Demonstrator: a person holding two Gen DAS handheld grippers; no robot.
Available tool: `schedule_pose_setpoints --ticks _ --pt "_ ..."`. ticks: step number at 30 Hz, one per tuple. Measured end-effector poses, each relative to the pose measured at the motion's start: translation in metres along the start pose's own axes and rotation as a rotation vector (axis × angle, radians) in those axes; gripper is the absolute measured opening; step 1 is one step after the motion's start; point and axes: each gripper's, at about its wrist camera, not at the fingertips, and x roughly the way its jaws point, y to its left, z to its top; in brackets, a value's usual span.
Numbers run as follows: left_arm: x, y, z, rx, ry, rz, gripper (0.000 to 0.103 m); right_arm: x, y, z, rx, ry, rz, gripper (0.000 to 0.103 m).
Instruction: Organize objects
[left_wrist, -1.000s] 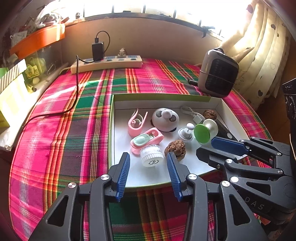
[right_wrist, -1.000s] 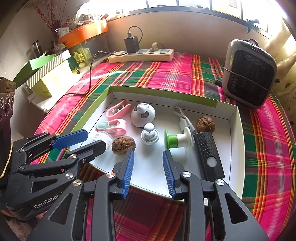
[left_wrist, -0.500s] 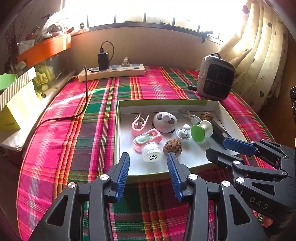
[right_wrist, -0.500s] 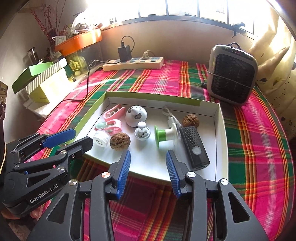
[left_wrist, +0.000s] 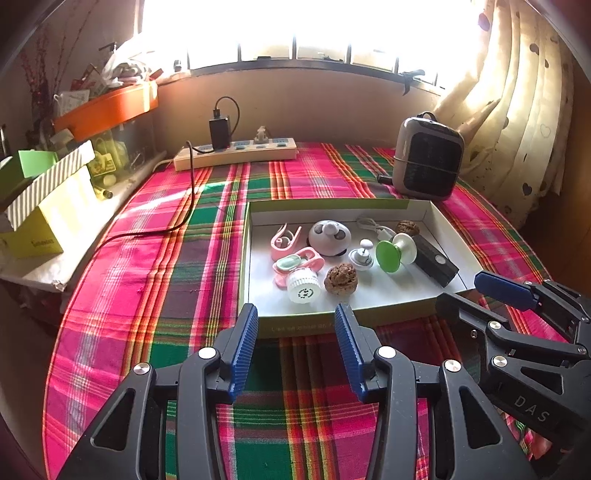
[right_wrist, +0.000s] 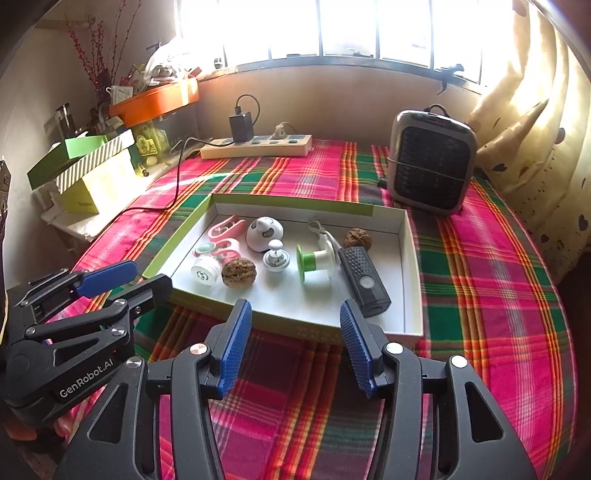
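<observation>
A shallow white box with a green rim (left_wrist: 255, 266) (right_wrist: 410, 258) lies on the plaid cloth. It holds two pink clips (left_wrist: 282, 238), a round white gadget (left_wrist: 328, 236), a white cap (left_wrist: 303, 290), two walnuts (left_wrist: 340, 278) (right_wrist: 357, 239), a small white knob (right_wrist: 275, 256), a green-and-white spool (right_wrist: 314, 260), a white cable and a black remote (right_wrist: 364, 282). My left gripper (left_wrist: 293, 321) is open and empty before the box's near edge. My right gripper (right_wrist: 295, 314) is open and empty over the box's near edge.
A grey heater (right_wrist: 430, 162) stands behind the box at the right. A power strip with a black charger (left_wrist: 236, 151) lies at the back; its cable runs over the cloth at the left. Boxes (left_wrist: 40, 206) sit on a side ledge. A curtain hangs at the right.
Both grippers have drawn back from the box towards the table's near edge and risen a little. Both stayed open and empty. The objects in the box have not moved.
</observation>
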Motion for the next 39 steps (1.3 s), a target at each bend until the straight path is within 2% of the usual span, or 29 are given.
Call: schedule_pose_setpoints --ticks 14,33,36,39 --pt "0.001 -0.006 -0.046 0.002 0.084 0.013 0.046 -0.009 -0.009 -0.037 0.045 0.045 -0.033 0.053" --pt "0.003 -0.011 -0.063 0.007 0.104 0.022 0.046 -0.009 -0.011 -0.069 0.053 0.085 -0.070 0.054" --pt "0.002 -0.012 -0.063 0.006 0.103 0.025 0.046 -0.010 -0.012 -0.070 0.057 0.088 -0.070 0.061" --pt "0.003 -0.012 -0.064 0.008 0.107 0.028 0.048 -0.009 -0.013 -0.071 0.058 0.099 -0.077 0.061"
